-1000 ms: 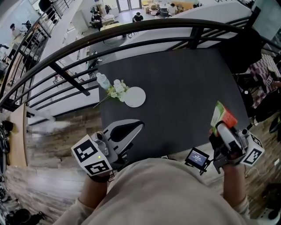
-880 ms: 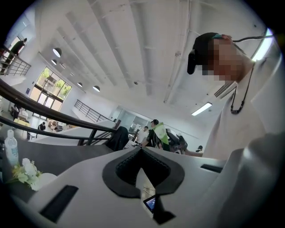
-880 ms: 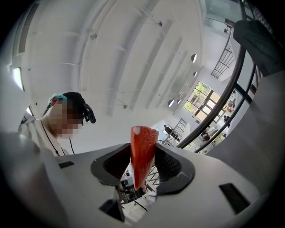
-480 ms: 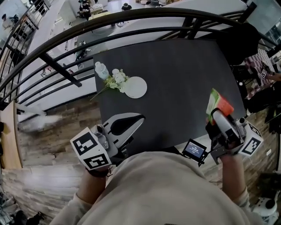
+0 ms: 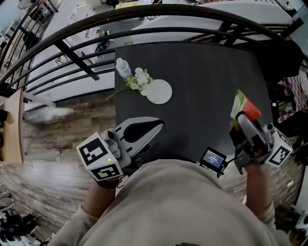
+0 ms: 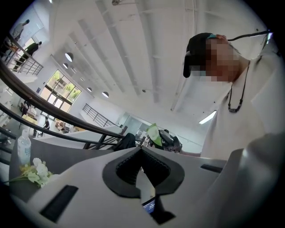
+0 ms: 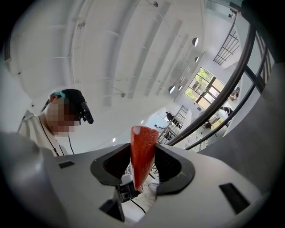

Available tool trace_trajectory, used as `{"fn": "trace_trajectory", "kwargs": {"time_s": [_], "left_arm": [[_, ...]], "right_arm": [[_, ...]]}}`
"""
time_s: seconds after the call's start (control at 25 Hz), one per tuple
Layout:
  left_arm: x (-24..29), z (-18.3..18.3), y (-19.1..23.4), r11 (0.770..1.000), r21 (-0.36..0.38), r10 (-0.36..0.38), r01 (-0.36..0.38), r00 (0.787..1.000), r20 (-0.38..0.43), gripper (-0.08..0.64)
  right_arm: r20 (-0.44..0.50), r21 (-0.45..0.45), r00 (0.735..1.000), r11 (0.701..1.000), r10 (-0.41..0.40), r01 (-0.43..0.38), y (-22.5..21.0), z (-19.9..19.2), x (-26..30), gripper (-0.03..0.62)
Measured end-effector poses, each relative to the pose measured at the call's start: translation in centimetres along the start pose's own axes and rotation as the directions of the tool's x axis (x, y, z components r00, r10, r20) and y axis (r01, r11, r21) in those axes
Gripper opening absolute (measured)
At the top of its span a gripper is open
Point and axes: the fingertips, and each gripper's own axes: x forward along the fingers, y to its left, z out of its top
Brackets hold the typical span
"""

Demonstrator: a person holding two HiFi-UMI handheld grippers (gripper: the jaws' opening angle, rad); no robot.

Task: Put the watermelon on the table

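The person stands at the near edge of a dark surface (image 5: 207,81) beside a black railing (image 5: 144,12). The right gripper (image 5: 244,120) is clamped on the watermelon (image 5: 244,108), a red wedge with a green rind. In the right gripper view, the right gripper (image 7: 142,164) has a pad pressed on each flat side of the watermelon (image 7: 142,149), whose tip sticks out past the jaws. The slice is held up over the surface's right near corner. The left gripper (image 5: 158,126) is closed with its tips touching and nothing between them, over the near left edge. A white plate (image 5: 159,91), flowers (image 5: 138,79) and a bottle (image 5: 123,67) sit at the far left.
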Motion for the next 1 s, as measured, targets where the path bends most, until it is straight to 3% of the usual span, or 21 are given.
{"fn": "trace_trajectory", "kwargs": {"time_s": [0.2,0.56,0.72,1.0], "left_arm": [[0.9,-0.4,-2.0,0.997,0.047,-0.053,0.056,0.997,-0.057,0.003],[-0.2,-2.4,0.1,0.997,-0.058,0.057,-0.058,0.998,-0.023,0.003],[-1.2,-2.9,1.8,0.982,-0.107,0.153,-0.153,0.988,-0.010,0.003],[-3.1,-4.0,3.5,0.964,-0.146,0.227,-0.221,0.974,0.021,0.003]], "right_arm": [[-0.011,0.011,1.000,1.000,0.019,-0.018,-1.4,0.8,0.6,0.183],[-0.085,0.017,0.996,1.000,-0.008,0.009,-3.7,-1.0,1.7,0.183],[-0.133,0.005,0.991,1.000,-0.029,0.030,-4.4,-1.3,2.6,0.181],[-0.196,0.014,0.981,1.000,-0.010,0.013,-6.1,-2.9,5.2,0.183]]}}
